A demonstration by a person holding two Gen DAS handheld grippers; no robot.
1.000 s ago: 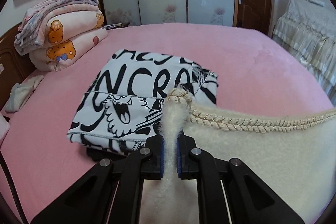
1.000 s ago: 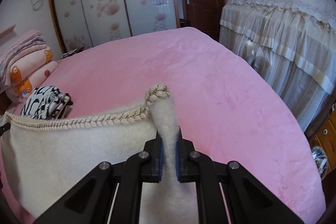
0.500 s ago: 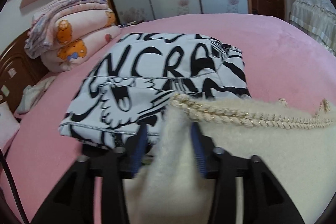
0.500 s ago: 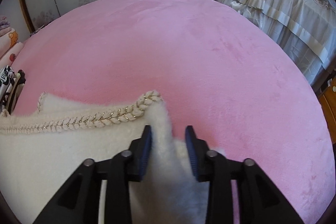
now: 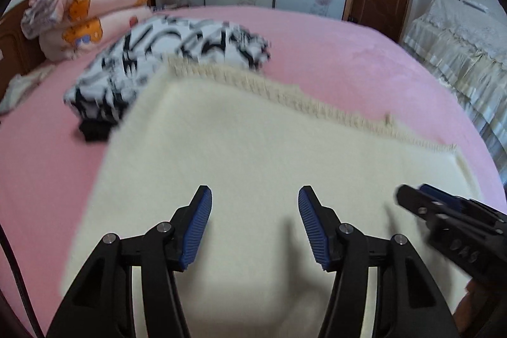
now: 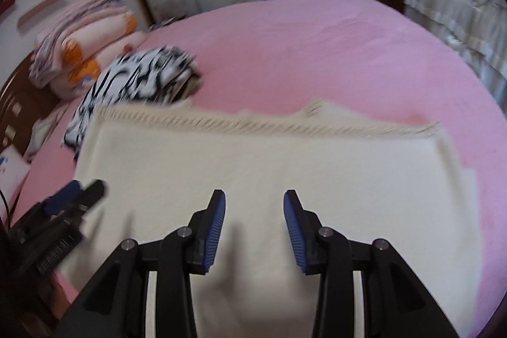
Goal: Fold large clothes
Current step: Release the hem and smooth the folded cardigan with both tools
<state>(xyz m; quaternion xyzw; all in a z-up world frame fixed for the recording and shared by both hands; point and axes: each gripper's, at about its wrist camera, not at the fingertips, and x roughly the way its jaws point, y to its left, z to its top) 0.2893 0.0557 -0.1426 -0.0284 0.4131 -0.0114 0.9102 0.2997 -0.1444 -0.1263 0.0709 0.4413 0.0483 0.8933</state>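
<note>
Hovering both my left tongs (image 5: 255,224) and right tongs (image 6: 254,227) released and empty above the near half of the fluffy cream garment (image 5: 253,148), I see its braided edge (image 6: 253,124) running crosswise ahead on the pink bed (image 6: 317,53).

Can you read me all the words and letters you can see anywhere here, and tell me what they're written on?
None can be read for sure.
Folded black-and-white printed garment: big black letters, too blurred to read.
Side of the black right gripper: small marks, too blurred.
Side of the black left gripper: small marks, too blurred.
White thing with blue marks at the bed's edge: too small.
Cream fluffy garment with braided trim: no writing.
</note>
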